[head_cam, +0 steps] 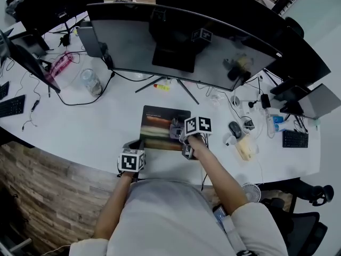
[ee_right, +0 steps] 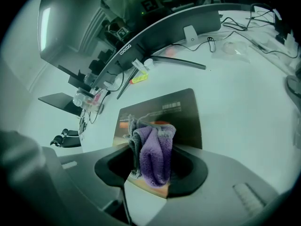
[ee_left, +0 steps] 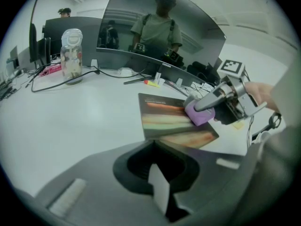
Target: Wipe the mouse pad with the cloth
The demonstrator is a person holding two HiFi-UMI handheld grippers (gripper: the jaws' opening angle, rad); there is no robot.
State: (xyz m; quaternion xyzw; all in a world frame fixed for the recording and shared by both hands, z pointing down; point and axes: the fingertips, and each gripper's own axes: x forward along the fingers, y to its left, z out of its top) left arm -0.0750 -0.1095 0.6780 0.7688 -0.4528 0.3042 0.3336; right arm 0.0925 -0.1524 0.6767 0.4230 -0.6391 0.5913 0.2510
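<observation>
Far left on the white desk (head_cam: 101,129) there's a black keyboard (head_cam: 10,105) half out of frame. Next over is a clear jar (head_cam: 90,81) standing upright with a black cable looping round in front of it. A big curved monitor (head_cam: 176,44) runs across the back, and it's dark.

The left hand-held gripper (head_cam: 133,145) sits at the near left corner of the mouse pad (head_cam: 160,122). In the left gripper view its jaws look drawn together with nothing between them, and the pad's near corner comes right up to their tip. I can't tell whether it's actually pressing on the pad or just parked against it.

The mouse pad lies flat in front of the monitor stand, near the desk's front edge. It's a dark rectangle with streaky orange and light bands across it.

The right hand-held gripper (head_cam: 181,136) is over the right half of the pad. Its jaws are clamped on the cloth (ee_right: 153,157), a bunched-up purple and grey piece that sticks out past the jaw tips. The left gripper view shows the purple wad down on the pad's surface near its right edge.

Further right, off the pad, there's a dark mouse (head_cam: 235,128) among some cables and small clutter. Beyond that is a second black keyboard (head_cam: 294,138) by the desk's right end.
</observation>
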